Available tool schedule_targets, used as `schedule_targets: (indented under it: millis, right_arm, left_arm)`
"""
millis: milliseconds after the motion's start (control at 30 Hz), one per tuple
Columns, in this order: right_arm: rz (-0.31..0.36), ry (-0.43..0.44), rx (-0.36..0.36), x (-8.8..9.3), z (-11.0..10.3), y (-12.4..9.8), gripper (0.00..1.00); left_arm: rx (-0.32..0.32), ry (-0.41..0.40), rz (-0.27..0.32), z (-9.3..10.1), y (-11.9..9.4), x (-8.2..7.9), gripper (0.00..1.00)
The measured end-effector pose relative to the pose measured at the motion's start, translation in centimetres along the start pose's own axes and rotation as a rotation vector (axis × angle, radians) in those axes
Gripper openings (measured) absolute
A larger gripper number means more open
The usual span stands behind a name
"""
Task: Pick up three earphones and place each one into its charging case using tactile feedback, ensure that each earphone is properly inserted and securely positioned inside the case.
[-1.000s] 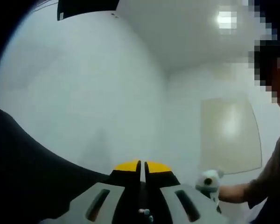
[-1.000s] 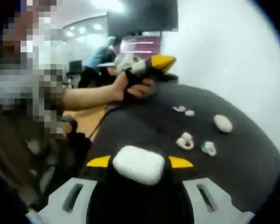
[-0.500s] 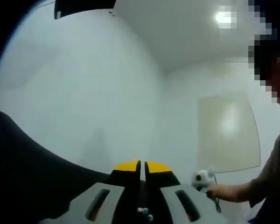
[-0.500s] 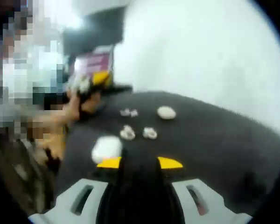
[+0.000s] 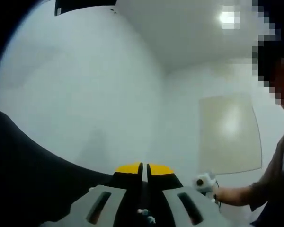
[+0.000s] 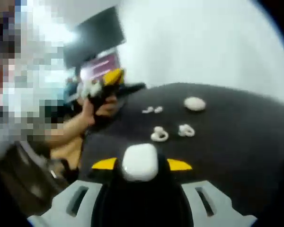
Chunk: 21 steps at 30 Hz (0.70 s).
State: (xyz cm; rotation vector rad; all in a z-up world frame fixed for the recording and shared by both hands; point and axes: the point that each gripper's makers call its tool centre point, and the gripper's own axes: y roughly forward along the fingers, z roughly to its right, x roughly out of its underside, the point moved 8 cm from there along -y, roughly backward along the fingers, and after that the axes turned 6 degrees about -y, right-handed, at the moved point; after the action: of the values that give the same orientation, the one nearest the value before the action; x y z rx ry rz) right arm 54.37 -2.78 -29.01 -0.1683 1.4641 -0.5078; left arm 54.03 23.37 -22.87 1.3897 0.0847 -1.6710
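1. Left gripper point(image 5: 142, 169) is pointing up at a white wall, jaws pressed nearly together w/ a thin slit between them. Something tiny and pale is sitting low down near the base of the jaws; too small to call an earphone.
2. In the right gripper view that same tool is showing at the desk's point(image 6: 246, 142) far left edge, held in a hand point(image 6: 100, 105).
3. Right gripper point(image 6: 141, 164) is clamping a white charging case point(image 6: 140, 161) between its yellow-tipped jaws, hovering over the near edge of the dark desk.
4. Count on the desk, going l to r: one pair of small earphones point(image 6: 152, 109) toward the far edge, two open cases w/ rings of white, first point(image 6: 159, 135) then second point(image 6: 185, 130), around the middle, and one closed oval case point(image 6: 194, 103) farthest right. So approx four cases incl. the held one; blur is making it hard to be sure.
5. Step in hand, my read: case is being carried, insertion is pending.
6. Next move is calling for steadying the case, bringing an earphone to it, seating by feel.
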Motion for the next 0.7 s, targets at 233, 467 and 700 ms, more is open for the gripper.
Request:
schedule_targets:
  millis: [233, 467, 700]
  right_arm:
    - [0.074, -0.244, -0.092, -0.6, -0.6, -0.3, 0.34]
    - [0.124, -0.161, -0.288, -0.2, -0.2, 0.2, 0.34]
    - [0.143, 0.052, -0.199, 0.2, 1.5, -0.7, 0.42]
  left_arm:
    - [0.007, -0.004, -0.002, 0.1, 0.0, 0.0, 0.02]
    - [0.016, -0.012, -0.008, 0.1, 0.1, 0.1, 0.03]
    - [0.019, -0.016, -0.008, 0.1, 0.1, 0.1, 0.03]
